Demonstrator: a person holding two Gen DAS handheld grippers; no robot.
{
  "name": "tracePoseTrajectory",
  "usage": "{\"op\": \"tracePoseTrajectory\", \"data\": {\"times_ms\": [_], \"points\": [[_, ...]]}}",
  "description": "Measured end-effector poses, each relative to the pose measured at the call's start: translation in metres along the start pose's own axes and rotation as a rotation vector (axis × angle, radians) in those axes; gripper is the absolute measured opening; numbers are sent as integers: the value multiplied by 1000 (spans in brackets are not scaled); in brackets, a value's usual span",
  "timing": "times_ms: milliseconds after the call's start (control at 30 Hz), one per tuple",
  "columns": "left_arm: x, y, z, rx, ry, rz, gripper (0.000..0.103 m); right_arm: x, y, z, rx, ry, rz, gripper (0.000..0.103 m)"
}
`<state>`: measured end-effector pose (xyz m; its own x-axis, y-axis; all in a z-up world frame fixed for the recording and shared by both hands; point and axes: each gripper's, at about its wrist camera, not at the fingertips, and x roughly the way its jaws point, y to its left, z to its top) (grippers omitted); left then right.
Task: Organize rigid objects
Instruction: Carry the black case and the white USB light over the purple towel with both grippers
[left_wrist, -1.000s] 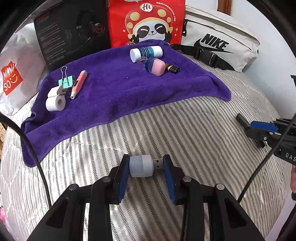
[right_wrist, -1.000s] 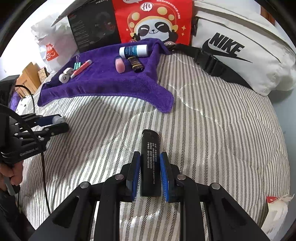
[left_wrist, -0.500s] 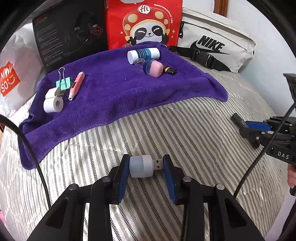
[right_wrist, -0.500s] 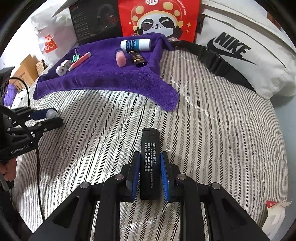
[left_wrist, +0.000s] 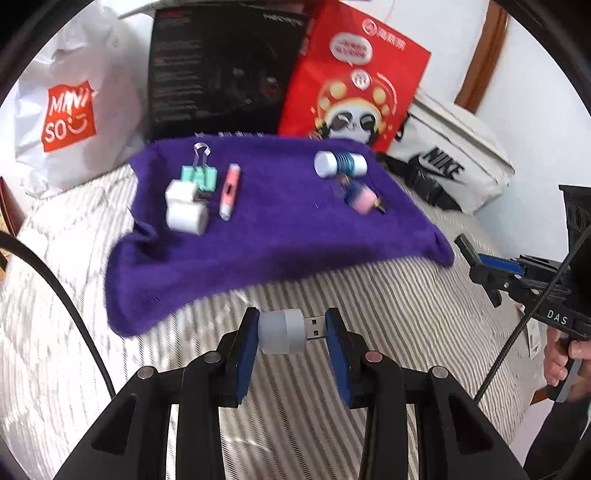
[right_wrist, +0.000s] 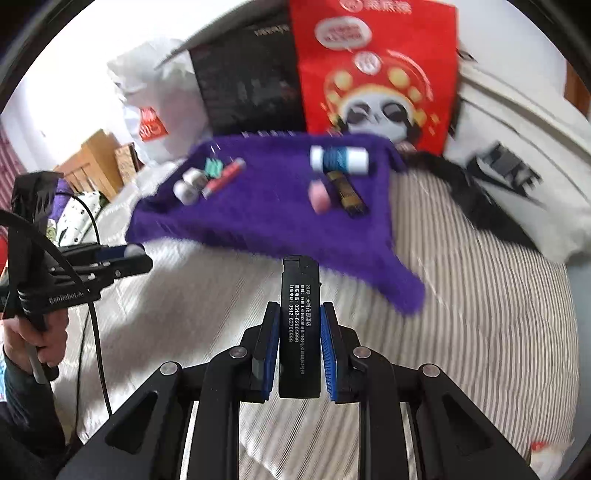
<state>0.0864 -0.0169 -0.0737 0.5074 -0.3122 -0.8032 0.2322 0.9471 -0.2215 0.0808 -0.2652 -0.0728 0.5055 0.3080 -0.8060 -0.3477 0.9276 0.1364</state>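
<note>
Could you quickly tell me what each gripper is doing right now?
Left gripper: closed on a small white USB light.
Right gripper: closed on a black lighter.

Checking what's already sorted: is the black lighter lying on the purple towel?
No, the black lighter is clamped between the right gripper fingers, held above the striped bedding, short of the purple towel.

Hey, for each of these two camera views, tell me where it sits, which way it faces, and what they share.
Left wrist: behind the left tool, shut on a USB light, facing the purple towel; the right tool and a hand show.
Right wrist: behind the right tool, shut on a black lighter, facing the same way; the left tool shows.
Shared: towel, red panda bag, striped bedding.
</note>
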Motion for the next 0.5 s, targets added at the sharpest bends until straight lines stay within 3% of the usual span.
{"op": "tracePoseTrajectory", "data": {"times_ms": [500], "points": [[-4, 27, 90, 50, -86, 61, 34, 28, 5, 118, -18, -95, 27, 22]]}}
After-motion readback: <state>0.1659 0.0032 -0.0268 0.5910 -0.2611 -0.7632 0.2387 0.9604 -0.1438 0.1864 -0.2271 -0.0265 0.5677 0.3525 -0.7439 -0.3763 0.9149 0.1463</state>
